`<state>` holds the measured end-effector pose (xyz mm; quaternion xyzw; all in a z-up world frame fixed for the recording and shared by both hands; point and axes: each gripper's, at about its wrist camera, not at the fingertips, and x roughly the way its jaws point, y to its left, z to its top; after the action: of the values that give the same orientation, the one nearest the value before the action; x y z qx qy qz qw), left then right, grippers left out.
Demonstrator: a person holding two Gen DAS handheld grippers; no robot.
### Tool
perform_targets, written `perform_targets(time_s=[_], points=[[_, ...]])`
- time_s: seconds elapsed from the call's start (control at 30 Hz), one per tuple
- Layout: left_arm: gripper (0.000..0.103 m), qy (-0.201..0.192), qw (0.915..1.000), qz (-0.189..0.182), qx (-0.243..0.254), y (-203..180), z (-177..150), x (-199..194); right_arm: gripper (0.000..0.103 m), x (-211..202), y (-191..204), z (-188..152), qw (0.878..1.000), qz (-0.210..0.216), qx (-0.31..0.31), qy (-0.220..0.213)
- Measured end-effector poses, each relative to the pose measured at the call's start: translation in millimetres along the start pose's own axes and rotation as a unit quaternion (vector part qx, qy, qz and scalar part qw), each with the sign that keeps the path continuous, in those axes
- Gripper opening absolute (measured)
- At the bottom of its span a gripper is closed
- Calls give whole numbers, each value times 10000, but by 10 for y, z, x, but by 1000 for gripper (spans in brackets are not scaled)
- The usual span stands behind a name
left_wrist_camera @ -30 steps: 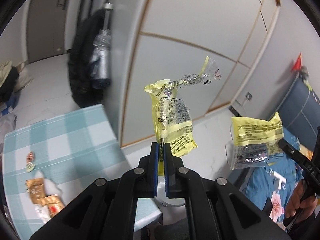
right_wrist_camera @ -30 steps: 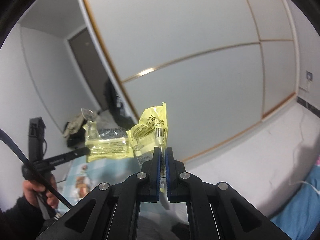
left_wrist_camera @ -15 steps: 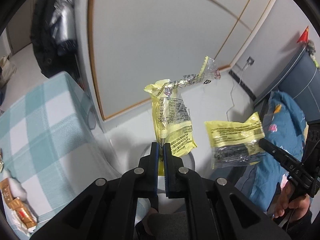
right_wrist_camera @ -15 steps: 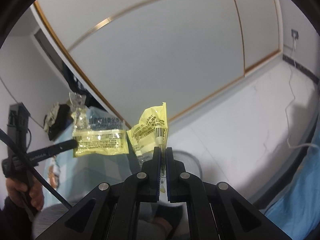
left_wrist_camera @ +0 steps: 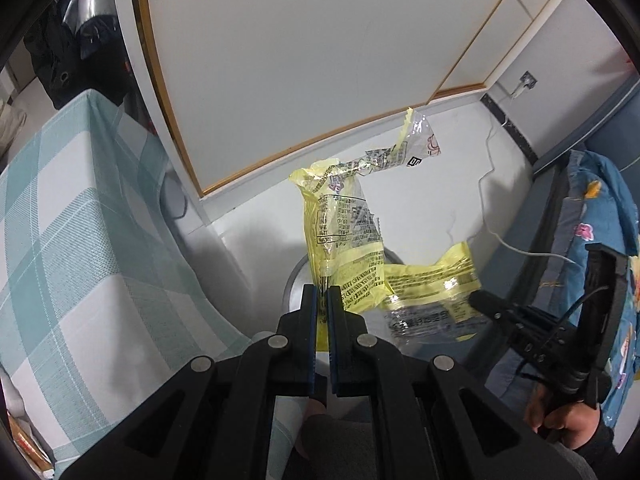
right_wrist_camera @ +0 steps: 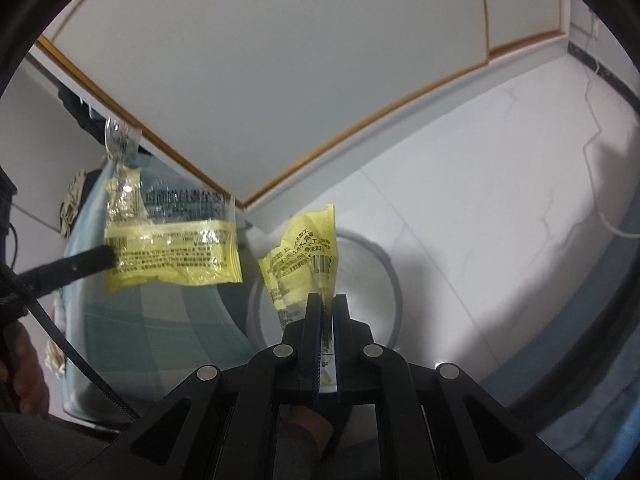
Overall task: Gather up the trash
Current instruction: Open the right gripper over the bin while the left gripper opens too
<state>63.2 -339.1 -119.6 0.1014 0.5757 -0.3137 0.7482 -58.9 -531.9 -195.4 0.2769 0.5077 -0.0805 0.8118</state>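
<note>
Left wrapper: yellow-and-clear plastic wrapper (left_wrist_camera: 344,240), crumpled, twisted clear tail at its top; stands up from the left gripper, in the air over the bin.
Right wrapper: second yellow-and-clear wrapper (right_wrist_camera: 304,260), smaller in view, barcode facing the camera; in the air above the bin mouth, just beside the left wrapper without touching it.
Left gripper: left gripper (left_wrist_camera: 323,300), blue-padded fingers pressed together on the lower edge of the left wrapper.
Right gripper: right gripper (right_wrist_camera: 327,308), fingers clamped on the bottom edge of the right wrapper; a thin slit shows between the pads with the film in it.
Bin: round white trash bin (right_wrist_camera: 384,264), open mouth directly below both wrappers; inside too hidden to tell its contents.
Floor: white tiled floor (right_wrist_camera: 500,200), a thin white cable lying on it near the far wall.
Wall: pale panels with wooden trim (left_wrist_camera: 304,60), meeting the floor just behind the bin.
Table: teal-and-white checked tablecloth (left_wrist_camera: 72,232) draped down at the left, close beside the bin.
Bedding: blue floral fabric (left_wrist_camera: 600,208) at the right edge.
Hand: a hand (left_wrist_camera: 568,428) gripping the right gripper's handle, lower right.
Obstruction: each wrapper and gripper body covers much of the bin rim.
</note>
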Motion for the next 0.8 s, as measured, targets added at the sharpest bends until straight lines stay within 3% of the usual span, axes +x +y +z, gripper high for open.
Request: perform_targets(time_s=[0.4,0.53,0.7,0.8], points=[[1,324,9987,380,-83,48,-10,196,9,415,-73,38,9987,-133,184,460],[1,420,9984,370,-125,21,-23,249,22,437,-137,50,9982,-139,256,529],[1,536,9977,395,-116,-28,-29,304,26,403,-175,20,9981,-148,262,542],[1,617,9974,355,-97,-50,-31,345,37,294,-249,16,9982,-86,386,442]])
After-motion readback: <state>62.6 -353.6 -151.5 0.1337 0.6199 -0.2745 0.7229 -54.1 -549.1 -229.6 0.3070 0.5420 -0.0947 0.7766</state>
